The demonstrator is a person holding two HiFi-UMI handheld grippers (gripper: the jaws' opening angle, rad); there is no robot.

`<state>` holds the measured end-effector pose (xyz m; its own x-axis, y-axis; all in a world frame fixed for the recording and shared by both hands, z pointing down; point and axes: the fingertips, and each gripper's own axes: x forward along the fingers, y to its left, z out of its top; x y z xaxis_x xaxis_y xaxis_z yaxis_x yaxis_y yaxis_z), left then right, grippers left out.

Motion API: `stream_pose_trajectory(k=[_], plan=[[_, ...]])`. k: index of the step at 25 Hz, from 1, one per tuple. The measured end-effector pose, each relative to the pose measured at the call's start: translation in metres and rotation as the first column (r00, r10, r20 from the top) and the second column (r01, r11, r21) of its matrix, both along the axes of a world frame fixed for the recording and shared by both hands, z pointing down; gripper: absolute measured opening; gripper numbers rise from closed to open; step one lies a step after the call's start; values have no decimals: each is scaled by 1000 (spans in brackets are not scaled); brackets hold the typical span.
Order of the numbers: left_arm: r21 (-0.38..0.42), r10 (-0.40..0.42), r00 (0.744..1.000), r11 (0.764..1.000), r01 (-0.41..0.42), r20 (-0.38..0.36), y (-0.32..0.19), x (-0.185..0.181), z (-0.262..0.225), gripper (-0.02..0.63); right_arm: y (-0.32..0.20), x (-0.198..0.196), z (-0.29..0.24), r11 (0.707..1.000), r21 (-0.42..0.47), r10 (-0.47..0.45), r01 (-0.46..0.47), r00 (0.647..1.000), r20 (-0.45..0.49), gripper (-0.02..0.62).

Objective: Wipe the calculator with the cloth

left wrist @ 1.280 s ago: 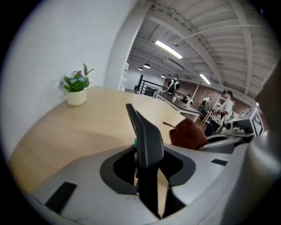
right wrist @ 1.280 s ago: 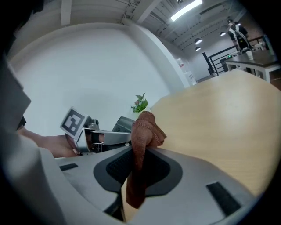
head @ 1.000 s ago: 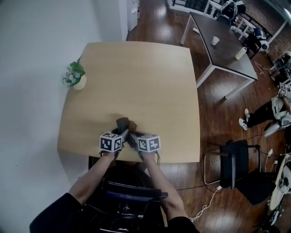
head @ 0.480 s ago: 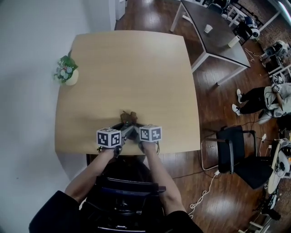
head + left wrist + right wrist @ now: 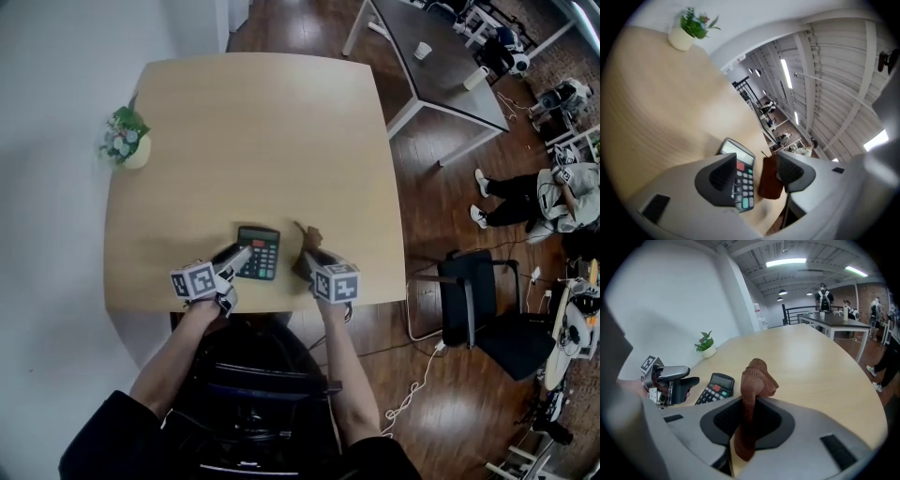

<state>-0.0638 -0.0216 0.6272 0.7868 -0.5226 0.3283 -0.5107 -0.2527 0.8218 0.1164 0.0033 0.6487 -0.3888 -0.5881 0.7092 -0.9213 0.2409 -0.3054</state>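
An open office: wooden table (image 5: 262, 141), grey desk (image 5: 441, 86), black chair (image 5: 478, 305), ceiling strip lights (image 5: 786, 262).

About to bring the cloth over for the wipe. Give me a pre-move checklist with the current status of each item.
1. Cloth gripped: right gripper is shut on the brown cloth. Ok.
2. Calculator lies flat on the table, keys up. Ok.
3. Calculator steadied: left gripper sits at its left edge; its jaws have just been opening and clamp nothing. Not ok.
4. Cloth on calculator: still apart, cloth to its right. Not ok.
5. Potted plant stands at the far corner, out of the way. Ok.
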Motion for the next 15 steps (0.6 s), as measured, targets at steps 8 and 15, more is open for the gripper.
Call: stream_pose_trajectory(k=[8,15], plan=[[-160,48,999,986,-45,14,-3,-17,48,266,6,-57,42,989,-148,35,5,963,267,61],[-207,-61,995,977,44,-78,-26,-14,55,264,-24,-75,37,991,-135,24,23,940,339,60]])
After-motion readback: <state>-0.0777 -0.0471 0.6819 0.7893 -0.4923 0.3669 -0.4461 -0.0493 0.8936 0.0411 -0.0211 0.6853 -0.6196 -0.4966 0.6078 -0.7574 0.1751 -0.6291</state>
